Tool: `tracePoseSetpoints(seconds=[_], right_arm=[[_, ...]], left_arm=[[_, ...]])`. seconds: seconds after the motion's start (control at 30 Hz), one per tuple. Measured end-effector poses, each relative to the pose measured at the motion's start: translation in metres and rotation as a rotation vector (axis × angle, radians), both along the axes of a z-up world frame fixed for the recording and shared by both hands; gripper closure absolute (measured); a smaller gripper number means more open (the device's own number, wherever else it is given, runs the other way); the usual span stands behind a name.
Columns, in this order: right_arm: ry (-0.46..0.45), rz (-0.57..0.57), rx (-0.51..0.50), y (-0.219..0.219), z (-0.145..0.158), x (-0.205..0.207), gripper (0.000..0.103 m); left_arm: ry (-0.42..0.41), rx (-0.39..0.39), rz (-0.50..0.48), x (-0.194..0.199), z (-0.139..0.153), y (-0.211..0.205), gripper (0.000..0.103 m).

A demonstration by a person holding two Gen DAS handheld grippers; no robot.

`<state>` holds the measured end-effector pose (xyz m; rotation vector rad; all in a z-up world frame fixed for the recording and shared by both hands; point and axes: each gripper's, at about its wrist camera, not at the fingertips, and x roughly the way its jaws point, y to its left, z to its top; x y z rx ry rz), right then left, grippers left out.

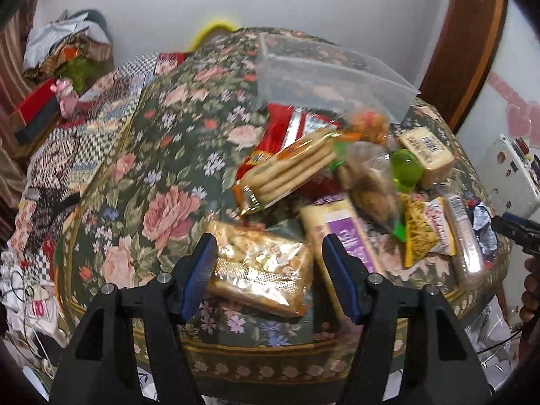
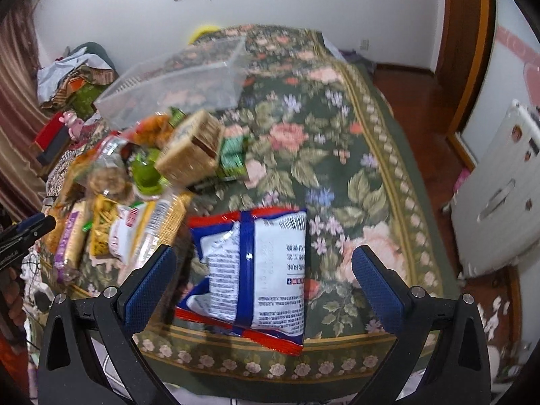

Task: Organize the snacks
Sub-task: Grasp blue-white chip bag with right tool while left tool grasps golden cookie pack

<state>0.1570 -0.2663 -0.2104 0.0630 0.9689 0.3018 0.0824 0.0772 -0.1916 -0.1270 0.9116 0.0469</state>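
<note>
A pile of snack packets lies on a table with a floral cloth (image 1: pixel 162 155). My left gripper (image 1: pixel 266 270) is open, its jaws on either side of a clear golden packet of biscuits (image 1: pixel 260 270) at the near edge. Beside it lie a purple-labelled cracker pack (image 1: pixel 341 233) and an orange pack of round biscuits (image 1: pixel 287 172). My right gripper (image 2: pixel 266 283) is open wide around a white, blue and red snack bag (image 2: pixel 256 273) lying flat. A clear plastic bin (image 1: pixel 324 71) stands at the back; it also shows in the right wrist view (image 2: pixel 175 81).
A green jelly cup (image 1: pixel 406 168), a boxed snack (image 1: pixel 427 155) and a yellow noodle-snack bag (image 1: pixel 422 233) lie in the pile. A cluttered bed (image 1: pixel 67 128) is to the left. A white cabinet (image 2: pixel 499 195) and wooden door frame (image 2: pixel 469 50) stand to the right.
</note>
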Motion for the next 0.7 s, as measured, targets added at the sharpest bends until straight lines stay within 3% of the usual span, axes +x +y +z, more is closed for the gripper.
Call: tracePoseSetpoints(seconds=[0.03,0.17,0.2,0.33,0.43,0.5,0.6,0.7], right_arm=[[0.016,-0.002,0.007,-0.001,-0.005,0.002,0.0],[0.063,-0.005,0.024,-0.004,-0.016,0.007,0.001],[0.071,-0.005,0.027,-0.003,-0.018,0.008,0.002],[0.103,0.008,0.048,-0.002,-0.028,0.011,0.005],[0.11,0.018,0.048,0.0,-0.032,0.011,0.008],[0.1,0.025,0.032,0.003,-0.031,0.01,0.019],[0.096,0.033,0.029,0.004,-0.03,0.01,0.032],[0.089,0.04,0.026,0.004,-0.03,0.011,0.036]], left_arm=[[0.0,0.006,0.003,0.0,-0.002,0.001,0.037],[0.007,0.035,-0.016,0.003,-0.008,0.0,0.017],[0.009,0.048,-0.014,0.003,-0.01,-0.001,0.016],[0.015,0.067,0.015,0.007,-0.016,0.006,0.016],[0.052,-0.03,0.036,0.012,-0.025,0.021,0.017],[0.073,-0.058,0.056,0.014,-0.031,0.026,0.026],[0.067,-0.055,0.06,0.014,-0.032,0.026,0.027],[0.06,-0.057,0.049,0.013,-0.031,0.023,0.028]])
